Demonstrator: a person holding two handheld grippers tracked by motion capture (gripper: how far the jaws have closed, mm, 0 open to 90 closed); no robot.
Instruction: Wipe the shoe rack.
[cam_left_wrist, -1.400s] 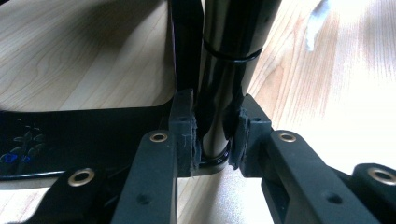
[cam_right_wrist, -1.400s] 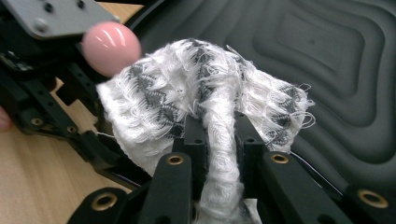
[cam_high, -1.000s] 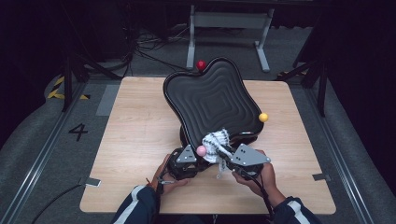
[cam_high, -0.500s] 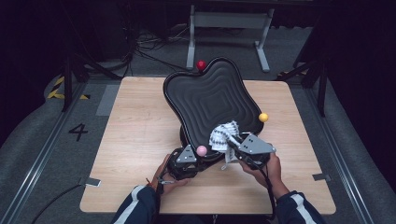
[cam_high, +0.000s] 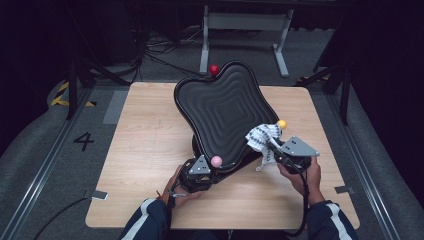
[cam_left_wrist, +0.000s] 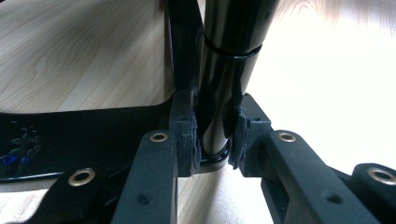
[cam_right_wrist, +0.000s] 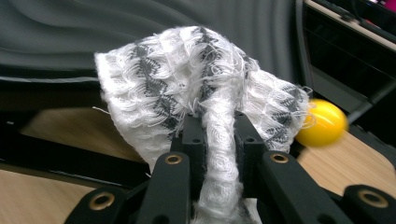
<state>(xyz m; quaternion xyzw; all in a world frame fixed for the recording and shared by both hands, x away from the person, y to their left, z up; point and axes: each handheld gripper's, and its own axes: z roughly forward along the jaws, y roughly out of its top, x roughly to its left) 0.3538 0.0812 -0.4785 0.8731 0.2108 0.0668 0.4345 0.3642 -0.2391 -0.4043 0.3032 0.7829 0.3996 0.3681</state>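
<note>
The right tool (cam_right_wrist: 218, 140) pinches a white-and-grey knitted cloth (cam_right_wrist: 196, 88) against the right edge of a tilted black wavy tray (cam_high: 225, 110), just beside the tray's yellow ball (cam_high: 282, 124). The left tool (cam_left_wrist: 215, 135) clamps a black post (cam_left_wrist: 229, 60) under the tray's near edge, beside the pink ball (cam_high: 216, 161), on the wooden table (cam_high: 145, 140).

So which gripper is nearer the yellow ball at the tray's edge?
The right. The right gripper, shut on the white cloth, sits just below the yellow ball. The left gripper clamps a black post near the pink ball, across the tray.
</note>
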